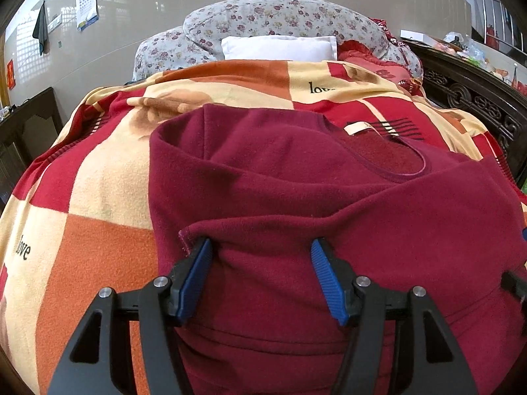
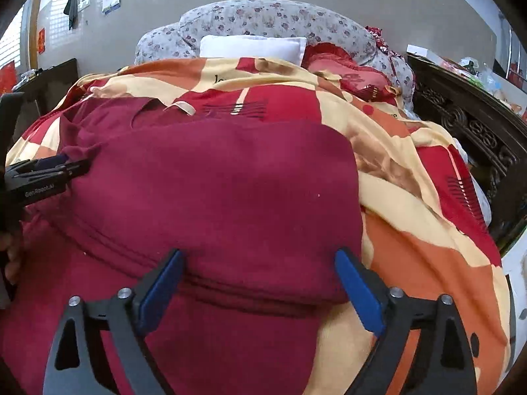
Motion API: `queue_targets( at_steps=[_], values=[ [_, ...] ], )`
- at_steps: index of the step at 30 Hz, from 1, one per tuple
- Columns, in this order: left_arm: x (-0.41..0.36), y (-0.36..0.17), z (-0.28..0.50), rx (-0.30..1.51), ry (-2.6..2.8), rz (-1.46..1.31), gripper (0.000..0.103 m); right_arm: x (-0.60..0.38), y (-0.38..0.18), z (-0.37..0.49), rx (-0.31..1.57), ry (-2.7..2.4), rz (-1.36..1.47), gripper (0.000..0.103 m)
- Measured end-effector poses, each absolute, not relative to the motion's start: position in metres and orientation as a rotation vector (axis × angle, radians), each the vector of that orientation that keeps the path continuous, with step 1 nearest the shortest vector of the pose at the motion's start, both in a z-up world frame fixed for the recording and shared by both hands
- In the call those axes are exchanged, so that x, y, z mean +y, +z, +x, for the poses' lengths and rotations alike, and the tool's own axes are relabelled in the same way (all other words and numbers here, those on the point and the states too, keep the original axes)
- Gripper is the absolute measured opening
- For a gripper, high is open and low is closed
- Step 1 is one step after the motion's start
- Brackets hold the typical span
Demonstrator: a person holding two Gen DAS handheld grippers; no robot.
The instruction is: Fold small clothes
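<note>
A maroon fleece top (image 1: 296, 171) lies on a checked blanket (image 1: 98, 177), its neckline and pale label (image 1: 357, 128) at the far side. My left gripper (image 1: 261, 243) hovers open over the near left part, where a raised fold of the cloth sits between its blue pads (image 1: 197, 273); the hem corner rests by the left pad. In the right wrist view the top (image 2: 230, 181) is doubled over, with its folded edge near me. My right gripper (image 2: 259, 253) stands wide open astride that edge. The left gripper (image 2: 66, 168) shows at the left of that view.
The blanket (image 2: 428, 263) covers a bed with a white pillow (image 1: 280, 47), a floral quilt (image 1: 280, 16) and a red cushion (image 2: 346, 69) at the head. A dark carved bed frame (image 2: 477, 131) runs along the right. Dark furniture (image 1: 29, 125) stands on the left by the wall.
</note>
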State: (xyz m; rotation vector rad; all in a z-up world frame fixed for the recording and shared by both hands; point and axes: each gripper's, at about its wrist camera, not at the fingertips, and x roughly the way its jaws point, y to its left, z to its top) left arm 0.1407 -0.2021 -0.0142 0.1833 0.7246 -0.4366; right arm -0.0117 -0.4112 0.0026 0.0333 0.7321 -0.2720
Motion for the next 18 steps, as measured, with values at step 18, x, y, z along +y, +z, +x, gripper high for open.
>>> queue_targets(
  at_steps=[18],
  values=[
    [-0.2024,-0.014,0.1406,0.725,-0.447,0.172,0.064,-0.401,-0.0028,-0.0108,0.728,-0.29,-0.042,0.103]
  ],
)
